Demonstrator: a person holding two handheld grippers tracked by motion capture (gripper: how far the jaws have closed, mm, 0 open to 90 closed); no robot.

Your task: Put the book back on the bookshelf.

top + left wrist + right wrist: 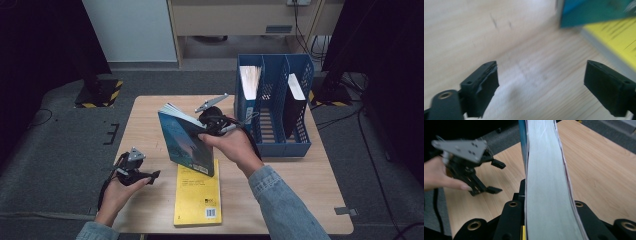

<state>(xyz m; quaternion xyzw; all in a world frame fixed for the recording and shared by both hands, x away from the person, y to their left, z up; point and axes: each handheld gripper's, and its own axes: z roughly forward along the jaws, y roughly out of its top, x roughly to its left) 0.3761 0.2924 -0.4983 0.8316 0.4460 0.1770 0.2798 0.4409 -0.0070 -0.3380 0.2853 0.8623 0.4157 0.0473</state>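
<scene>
- Pale wood table (150,107), rounded corners; grey floor around it; a blue file rack (274,102) stands at the far right of the top, papers upright in its left and right compartments.
- Right gripper (212,120) held above the table's middle; its jaws are clamped on a teal-covered book (186,145), raised off the table and tilted, page block uppermost; in the right gripper view the page edges (546,187) run up between the two black jaws, which press on both covers.
- A yellow book (198,195) lies flat at the near edge, just below the raised book; the lower corner of the teal one overlaps its top edge in the high view; whether they touch, cannot tell.
- Left gripper (152,176) low at the near left of the table, well apart from both books; jaws spread wide, nothing between them; bare wood beneath in the left gripper view, with the yellow cover (616,40) and a teal corner (594,12) at upper right.
- Left hand (117,192) wraps the gripper body; grey three-cornered plate on top.
</scene>
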